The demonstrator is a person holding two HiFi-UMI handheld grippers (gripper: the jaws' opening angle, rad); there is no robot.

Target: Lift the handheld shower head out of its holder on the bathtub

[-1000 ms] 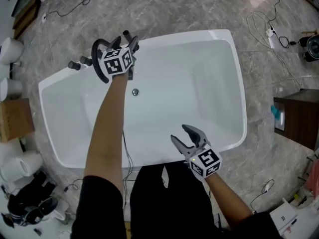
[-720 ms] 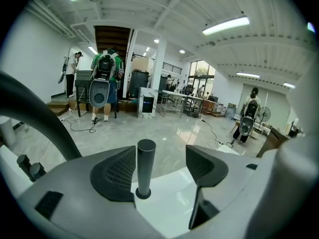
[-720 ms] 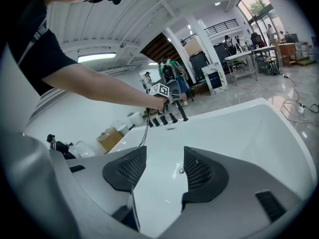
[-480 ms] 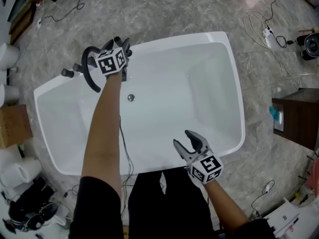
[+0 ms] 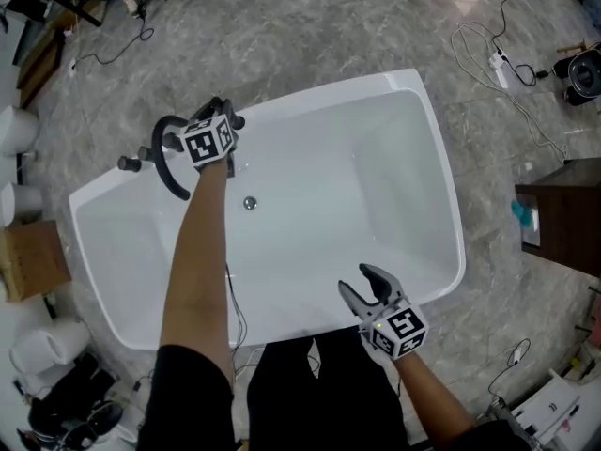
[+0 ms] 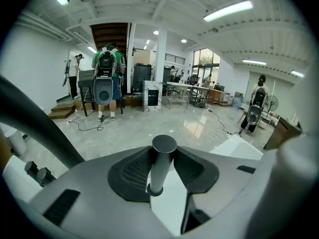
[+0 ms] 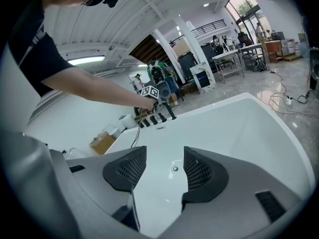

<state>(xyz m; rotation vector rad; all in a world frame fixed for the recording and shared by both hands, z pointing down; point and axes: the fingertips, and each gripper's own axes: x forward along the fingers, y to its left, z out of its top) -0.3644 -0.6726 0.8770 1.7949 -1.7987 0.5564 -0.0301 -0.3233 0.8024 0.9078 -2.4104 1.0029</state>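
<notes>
The fingers of the left gripper [image 5: 225,113] are closing on the handheld shower head [image 6: 160,166] at the bathtub [image 5: 451,191] rim, while the right gripper [image 5: 355,280] gapes wide and empty; next, I'd judge, a straight upward lift.

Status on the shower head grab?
Left gripper closing on shower head, not yet lifted. Right gripper open, empty, over tub. Faucet alongside, not blocking.

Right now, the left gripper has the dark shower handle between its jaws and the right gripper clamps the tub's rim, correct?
Not quite. The right gripper clamps nothing: the right gripper view shows its jaws apart over the bathtub's inside. The left gripper, jaws closing, does have the shower handle between them.
</notes>
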